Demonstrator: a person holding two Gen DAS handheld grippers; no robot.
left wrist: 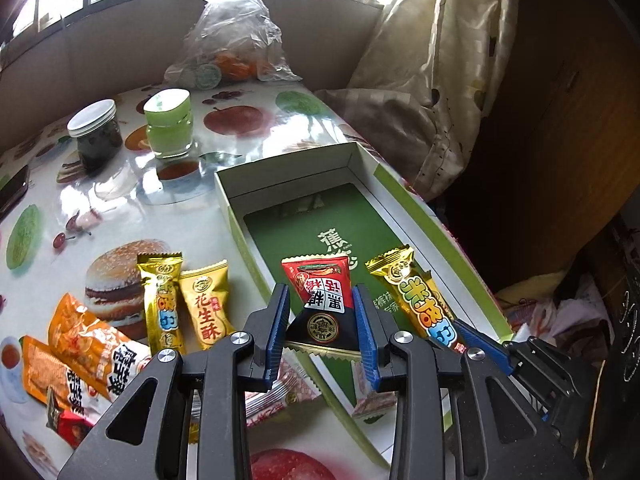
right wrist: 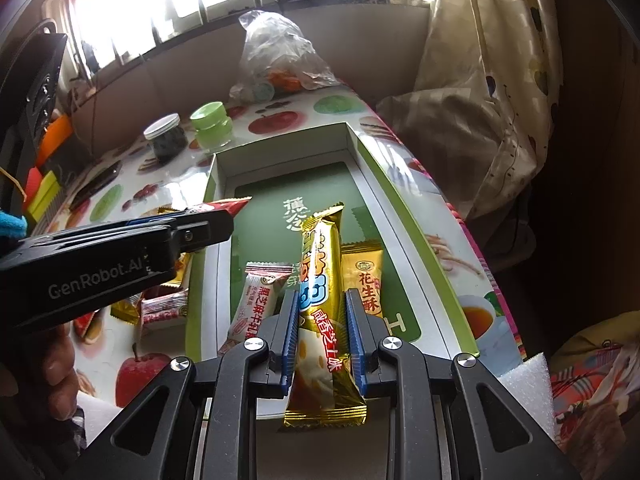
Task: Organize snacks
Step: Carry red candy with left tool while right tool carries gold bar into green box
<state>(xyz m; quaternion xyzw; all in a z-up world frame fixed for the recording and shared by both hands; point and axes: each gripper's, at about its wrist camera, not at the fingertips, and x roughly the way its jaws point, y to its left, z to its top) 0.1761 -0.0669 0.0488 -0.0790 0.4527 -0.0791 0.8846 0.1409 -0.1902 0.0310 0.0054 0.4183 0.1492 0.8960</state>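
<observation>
My left gripper (left wrist: pixel 321 312) is shut on a red and black snack packet (left wrist: pixel 320 300) and holds it over the near end of the green-lined box (left wrist: pixel 404 196). My right gripper (right wrist: pixel 322 320) is shut on a long gold snack bar (right wrist: pixel 322 280) over the same box (right wrist: pixel 374 184); that bar also shows in the left wrist view (left wrist: pixel 416 300). In the box lie a pink-white candy (right wrist: pixel 256 300) and a yellow peanut candy (right wrist: pixel 366 280). The left gripper shows from the side in the right wrist view (right wrist: pixel 224 216).
Loose snacks lie left of the box: a gold bar (left wrist: pixel 162 300), a yellow candy (left wrist: pixel 208 308), orange packets (left wrist: pixel 80 344). Two jars (left wrist: pixel 96 132) (left wrist: pixel 170 124) and a plastic bag (left wrist: pixel 232 36) stand at the back. A curtain (left wrist: pixel 436 60) hangs beyond the table's right edge.
</observation>
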